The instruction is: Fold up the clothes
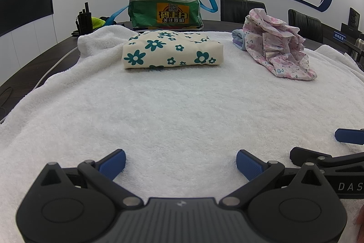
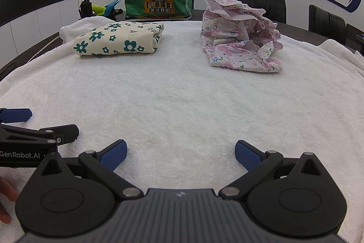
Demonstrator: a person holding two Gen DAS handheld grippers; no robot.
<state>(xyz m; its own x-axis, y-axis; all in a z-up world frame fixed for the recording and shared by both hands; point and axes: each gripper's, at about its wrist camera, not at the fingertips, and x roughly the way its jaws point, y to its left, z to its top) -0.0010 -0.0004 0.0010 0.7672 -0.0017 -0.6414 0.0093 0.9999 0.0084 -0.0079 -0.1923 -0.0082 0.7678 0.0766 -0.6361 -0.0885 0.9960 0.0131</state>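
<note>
Between your two sets of tongs lies only bare white towel [image 1: 182, 106]: the left tongs [image 1: 180, 159] and right tongs [image 2: 180, 152] both stand released, jaws spread wide, grasping nothing, low at the near edge of the tabletop. Ahead and to the right sits the crumpled pink floral garment [image 2: 241, 38], well apart from both, its heap running away from you. Your right tongs look nearer to it; the folded green-flower garment [image 1: 170, 49] lies ahead left.

Cream garment [image 1: 173, 50] with teal flowers lies folded flat at far left; pink floral garment [image 1: 276, 47] sits crumpled, well apart, right.
</note>
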